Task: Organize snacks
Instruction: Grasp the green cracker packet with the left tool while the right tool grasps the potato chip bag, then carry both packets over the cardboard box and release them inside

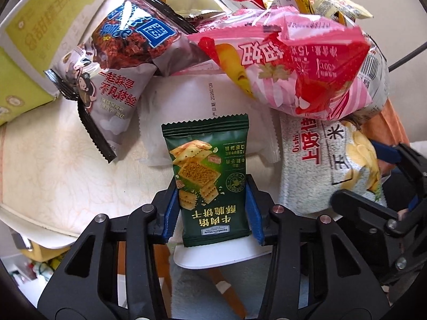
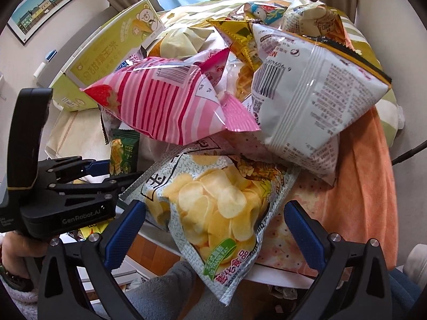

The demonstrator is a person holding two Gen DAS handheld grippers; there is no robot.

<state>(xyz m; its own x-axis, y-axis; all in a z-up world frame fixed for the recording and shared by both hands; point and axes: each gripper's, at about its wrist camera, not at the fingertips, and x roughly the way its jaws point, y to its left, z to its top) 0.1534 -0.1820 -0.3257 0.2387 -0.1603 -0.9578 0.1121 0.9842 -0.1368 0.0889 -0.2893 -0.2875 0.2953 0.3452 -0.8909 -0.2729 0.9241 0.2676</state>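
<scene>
My left gripper (image 1: 212,202) is shut on a small green cracker packet (image 1: 208,176), held near the table's front edge; the packet also shows in the right wrist view (image 2: 124,152). My right gripper (image 2: 213,229) is open, its blue pads either side of a white potato chip bag (image 2: 213,202) that overhangs the edge; the bag also shows in the left wrist view (image 1: 325,165). A pink striped bag (image 2: 165,101) and a white bag (image 2: 315,101) lie on the pile behind. The right gripper shows at the right of the left wrist view (image 1: 395,181).
A green-and-white carton (image 1: 40,34) stands at the back left. A dark purple snack pack (image 1: 114,80) and a plain white pack (image 1: 208,106) lie on the cream tablecloth (image 1: 66,173). An orange cloth (image 2: 368,186) covers the right side. More packets crowd the back (image 2: 245,37).
</scene>
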